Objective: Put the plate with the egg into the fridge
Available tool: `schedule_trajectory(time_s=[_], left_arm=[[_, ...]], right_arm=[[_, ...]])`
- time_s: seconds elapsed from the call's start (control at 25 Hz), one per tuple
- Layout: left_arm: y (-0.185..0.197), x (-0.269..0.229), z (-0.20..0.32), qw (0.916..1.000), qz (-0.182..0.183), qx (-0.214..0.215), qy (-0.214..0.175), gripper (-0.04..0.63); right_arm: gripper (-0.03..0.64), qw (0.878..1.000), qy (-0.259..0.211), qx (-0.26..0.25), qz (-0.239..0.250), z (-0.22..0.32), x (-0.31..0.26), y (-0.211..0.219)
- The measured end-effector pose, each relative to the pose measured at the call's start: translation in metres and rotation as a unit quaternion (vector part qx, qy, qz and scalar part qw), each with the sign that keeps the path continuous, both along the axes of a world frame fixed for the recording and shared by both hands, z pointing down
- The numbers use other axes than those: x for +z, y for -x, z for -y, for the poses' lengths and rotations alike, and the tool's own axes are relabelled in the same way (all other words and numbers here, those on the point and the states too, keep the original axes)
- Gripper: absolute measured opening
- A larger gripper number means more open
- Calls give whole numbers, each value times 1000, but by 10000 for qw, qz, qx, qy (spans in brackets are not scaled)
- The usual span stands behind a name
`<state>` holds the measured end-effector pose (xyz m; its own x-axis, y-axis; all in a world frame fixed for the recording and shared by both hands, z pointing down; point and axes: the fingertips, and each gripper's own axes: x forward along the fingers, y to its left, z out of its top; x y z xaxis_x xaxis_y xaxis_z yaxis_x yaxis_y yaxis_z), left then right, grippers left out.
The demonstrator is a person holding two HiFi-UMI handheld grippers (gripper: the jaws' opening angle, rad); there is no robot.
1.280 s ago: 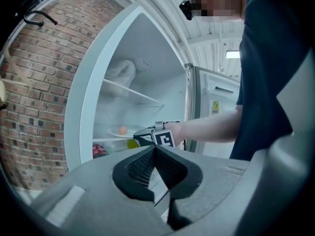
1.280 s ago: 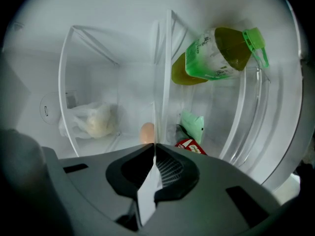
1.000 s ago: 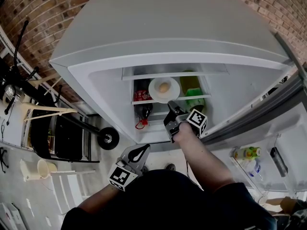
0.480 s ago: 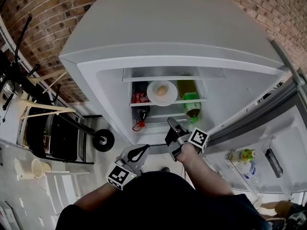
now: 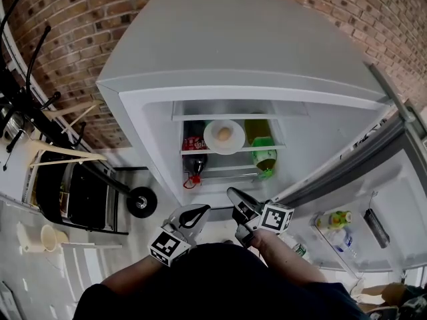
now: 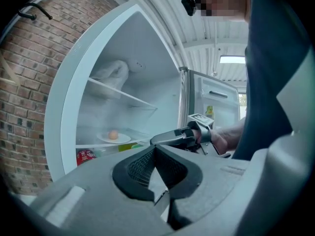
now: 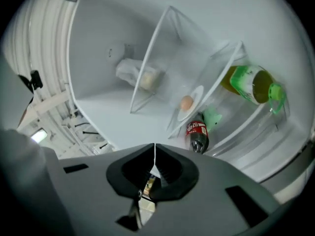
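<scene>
Plate (image 5: 224,139) with the egg (image 5: 225,133) sits on a glass shelf (image 5: 200,151) inside the open fridge (image 5: 240,45), on the far side of the scene. A cola bottle (image 5: 193,162) is just below it to the left and a green bottle (image 5: 265,159) is to its right. Both tools hang near the person, outside the cabinet and well apart from the plate. The right gripper (image 5: 233,195) points toward the shelves, its jaws pressed together with nothing between them (its own view shows only a hairline seam). The left gripper (image 5: 202,210), nearer and to the left, is likewise closed and empty. The door (image 5: 373,199) stands open at the right, with small bottles (image 5: 337,219) in its rack.
</scene>
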<state>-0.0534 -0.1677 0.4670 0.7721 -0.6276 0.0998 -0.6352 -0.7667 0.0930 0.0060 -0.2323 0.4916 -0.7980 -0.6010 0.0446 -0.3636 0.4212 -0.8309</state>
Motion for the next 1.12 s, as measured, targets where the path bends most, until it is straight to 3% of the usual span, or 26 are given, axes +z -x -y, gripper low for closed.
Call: schedule_trajectory(time_s=[0.2, 0.48, 0.6, 1.12], left_arm=[[-4, 2, 0, 9999, -43, 95, 72, 5], [-10, 2, 0, 9997, -41, 190, 145, 5], [-10, 1, 1, 9997, -40, 212, 147, 5], [-10, -4, 0, 9996, -1, 247, 131, 5]], right_arm=[[14, 9886, -1039, -384, -1024, -17, -9, 14], [11, 9497, -2211, -562, -2144, -33, -11, 20], [11, 9435, -2327, -560, -2293, -36, -10, 22], [9, 9407, -2348, -804, -2313, -42, -12, 32]])
